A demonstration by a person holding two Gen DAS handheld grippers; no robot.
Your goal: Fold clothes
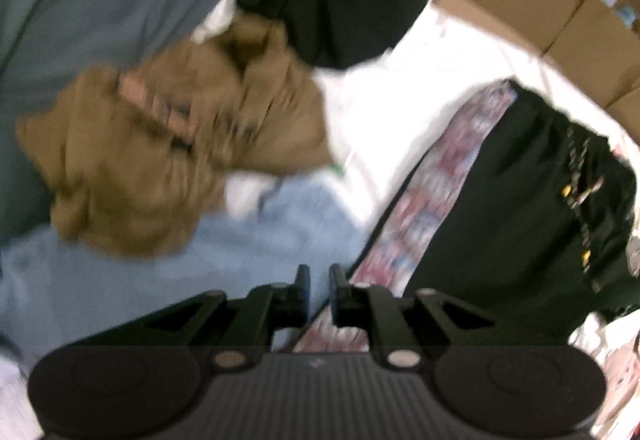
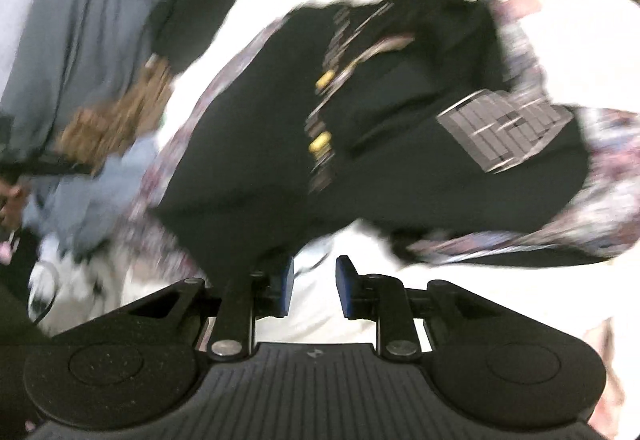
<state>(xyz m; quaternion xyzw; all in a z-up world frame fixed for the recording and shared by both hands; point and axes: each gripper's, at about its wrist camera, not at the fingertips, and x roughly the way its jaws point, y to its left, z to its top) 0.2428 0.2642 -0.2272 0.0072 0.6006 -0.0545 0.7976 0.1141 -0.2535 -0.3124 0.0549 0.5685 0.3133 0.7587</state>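
Both claws empty: left claw (image 1: 320, 290) nearly pressed together, right claw (image 2: 315, 290) spread. Black garment (image 2: 400, 143) lower-centre frame; risk pinching white sheet (image 2: 460, 292) underneath too.

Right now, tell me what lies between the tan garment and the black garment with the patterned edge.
In the left wrist view, bare white sheet separates the tan garment from the black garment; lower down, light blue cloth fills the gap.

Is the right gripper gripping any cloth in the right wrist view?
No, the right gripper is open with only white sheet between its fingers.
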